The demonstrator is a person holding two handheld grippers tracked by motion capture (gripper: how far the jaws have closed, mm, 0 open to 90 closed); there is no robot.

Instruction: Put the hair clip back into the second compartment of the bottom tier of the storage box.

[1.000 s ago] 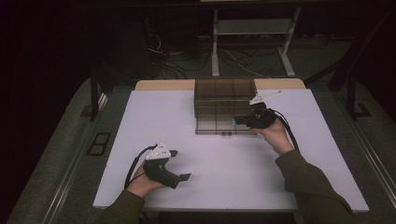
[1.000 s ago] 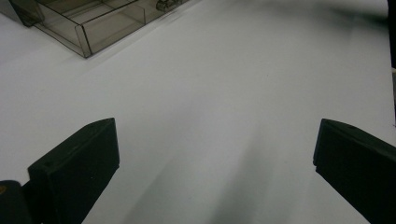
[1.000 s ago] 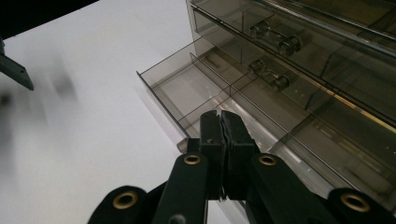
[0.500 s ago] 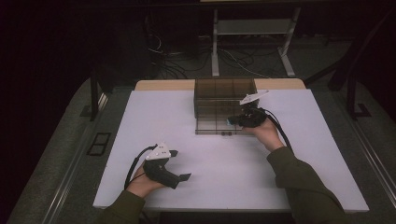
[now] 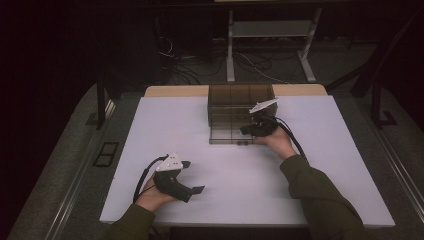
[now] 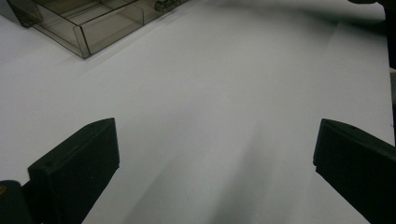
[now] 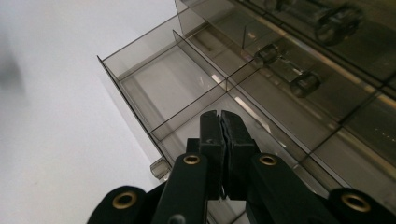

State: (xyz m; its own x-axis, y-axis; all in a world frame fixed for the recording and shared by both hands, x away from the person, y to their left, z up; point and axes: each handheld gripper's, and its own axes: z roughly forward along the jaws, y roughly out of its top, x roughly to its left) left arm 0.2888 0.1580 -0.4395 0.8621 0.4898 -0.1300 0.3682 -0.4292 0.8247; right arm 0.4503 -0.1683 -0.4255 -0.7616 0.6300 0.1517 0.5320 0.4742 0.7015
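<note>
A smoky see-through drawer cabinet (image 5: 240, 97) stands at the back middle of the white table (image 5: 150, 130). Its lowest drawer (image 5: 225, 134) is pulled out toward me, and its compartments (image 7: 177, 88) look empty. My right gripper (image 5: 245, 131) hovers over the drawer's right end, close to the cabinet front (image 7: 327, 70). In the right gripper view its jaws (image 7: 221, 116) are pressed together with nothing between them. My left gripper (image 5: 192, 176) rests at the front left of the table, open. Only bare tabletop lies between its jaws (image 6: 217, 140). The drawer (image 6: 98, 23) lies far off at the upper left of that view.
Small round knobs (image 7: 303, 84) stick out of the closed drawers, and one knob (image 7: 159, 169) sits on the open drawer's front. A wooden strip (image 5: 175, 91) edges the table's far side. Cables and a stand's legs (image 5: 270, 55) lie on the dark floor behind.
My right gripper has shifted left and sunk a little toward the open drawer, still shut. The left hand and its gripper have kept still.
</note>
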